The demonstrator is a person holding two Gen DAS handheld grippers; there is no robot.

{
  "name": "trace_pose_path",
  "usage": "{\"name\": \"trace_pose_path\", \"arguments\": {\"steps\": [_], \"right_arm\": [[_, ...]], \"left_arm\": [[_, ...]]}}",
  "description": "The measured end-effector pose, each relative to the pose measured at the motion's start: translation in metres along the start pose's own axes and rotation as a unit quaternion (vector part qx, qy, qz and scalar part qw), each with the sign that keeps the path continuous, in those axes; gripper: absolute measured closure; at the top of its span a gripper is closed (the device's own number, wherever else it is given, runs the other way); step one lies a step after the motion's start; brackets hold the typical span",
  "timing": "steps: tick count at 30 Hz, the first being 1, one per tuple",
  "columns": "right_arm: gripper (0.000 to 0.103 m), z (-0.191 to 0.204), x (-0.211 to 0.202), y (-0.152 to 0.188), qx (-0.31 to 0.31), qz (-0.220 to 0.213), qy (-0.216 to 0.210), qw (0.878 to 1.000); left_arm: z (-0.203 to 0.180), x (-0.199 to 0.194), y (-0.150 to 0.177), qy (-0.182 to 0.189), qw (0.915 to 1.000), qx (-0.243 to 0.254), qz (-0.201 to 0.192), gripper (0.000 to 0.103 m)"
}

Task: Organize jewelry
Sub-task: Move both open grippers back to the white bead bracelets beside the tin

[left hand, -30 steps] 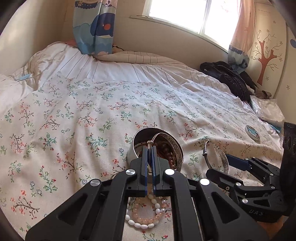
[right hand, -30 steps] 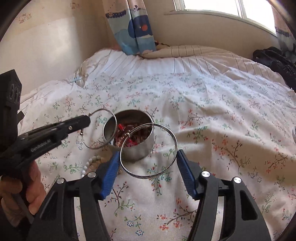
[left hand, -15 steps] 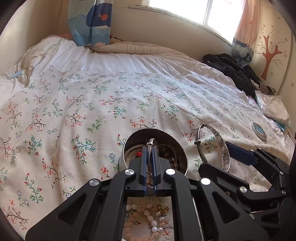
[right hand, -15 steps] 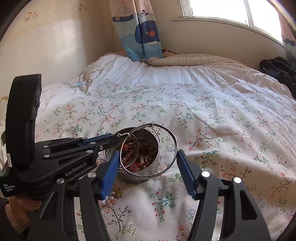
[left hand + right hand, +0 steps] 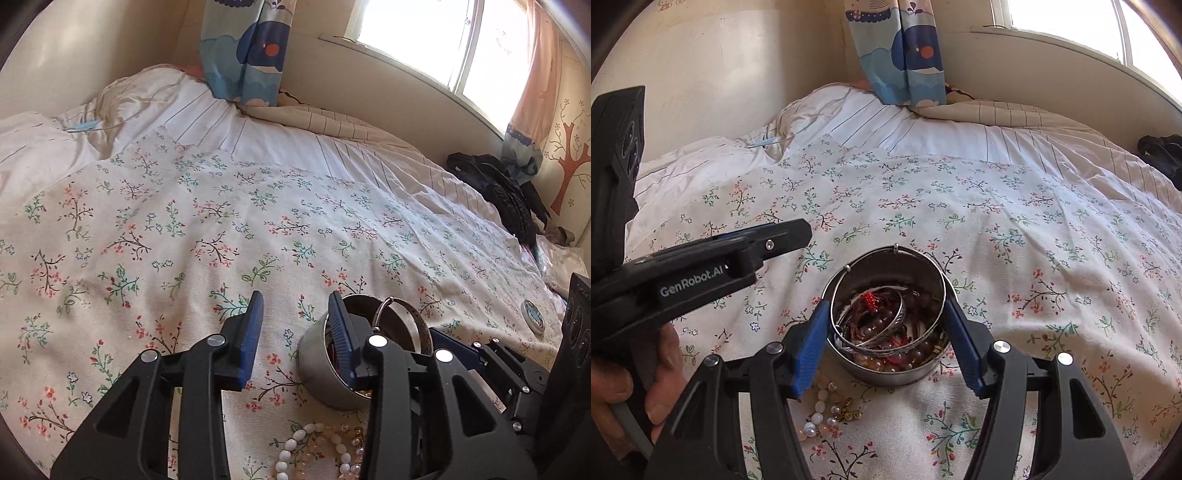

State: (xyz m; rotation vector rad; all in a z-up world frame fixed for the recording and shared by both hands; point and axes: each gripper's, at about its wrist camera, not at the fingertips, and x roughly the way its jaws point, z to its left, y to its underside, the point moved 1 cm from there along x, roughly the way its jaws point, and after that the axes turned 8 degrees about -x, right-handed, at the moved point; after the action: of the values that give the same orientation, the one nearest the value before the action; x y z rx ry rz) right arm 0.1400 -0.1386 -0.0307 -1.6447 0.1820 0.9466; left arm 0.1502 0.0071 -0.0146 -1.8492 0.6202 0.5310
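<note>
A round metal tin (image 5: 886,373) stands on the flowered bedspread, filled with beads and bracelets; it also shows in the left wrist view (image 5: 325,380). A thin silver bangle (image 5: 901,248) spans between my right gripper's pads, held over the tin's rim. A smaller patterned bangle (image 5: 886,332) lies inside the tin. My right gripper (image 5: 886,339) is clamped on the thin bangle; the bangle also shows in the left wrist view (image 5: 413,325). My left gripper (image 5: 295,332) is open and empty, just left of the tin. A pearl bracelet (image 5: 314,450) lies on the bed in front of the tin.
The flowered bedspread (image 5: 221,229) covers most of the bed. A dark pile of clothing (image 5: 506,192) lies at the far right by the wall. A small round lid (image 5: 533,314) lies on the bed at right. A curtain (image 5: 901,51) hangs behind the bed.
My left gripper opened, let its small bangle drop into the tin, and moved off to the left. My right gripper brought the large thin bangle down over the tin's rim.
</note>
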Motion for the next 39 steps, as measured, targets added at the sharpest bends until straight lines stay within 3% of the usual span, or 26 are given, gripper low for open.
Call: {"name": "trace_pose_path", "arguments": {"steps": [10, 21, 26, 32, 39], "right_arm": [[0.041, 0.000, 0.013, 0.000, 0.000, 0.006, 0.001, 1.000], [0.032, -0.006, 0.011, 0.001, 0.007, 0.005, 0.008, 1.000], [0.029, -0.015, 0.004, 0.004, 0.020, 0.014, 0.025, 0.999], [0.026, -0.032, -0.014, 0.022, 0.063, 0.047, 0.032, 0.996], [0.026, -0.007, -0.008, 0.045, 0.025, 0.109, 0.033, 0.993]], "left_arm": [[-0.010, -0.005, 0.002, -0.024, 0.9990, 0.036, -0.016, 0.060], [-0.016, -0.008, 0.005, -0.041, 0.9968, 0.064, -0.026, 0.053], [-0.008, -0.009, 0.004, -0.050, 0.9969, 0.056, -0.024, 0.046], [0.028, -0.014, 0.004, -0.060, 0.9982, 0.002, 0.003, 0.043], [0.016, -0.019, 0.036, -0.078, 0.9914, 0.095, 0.044, 0.043]]}}
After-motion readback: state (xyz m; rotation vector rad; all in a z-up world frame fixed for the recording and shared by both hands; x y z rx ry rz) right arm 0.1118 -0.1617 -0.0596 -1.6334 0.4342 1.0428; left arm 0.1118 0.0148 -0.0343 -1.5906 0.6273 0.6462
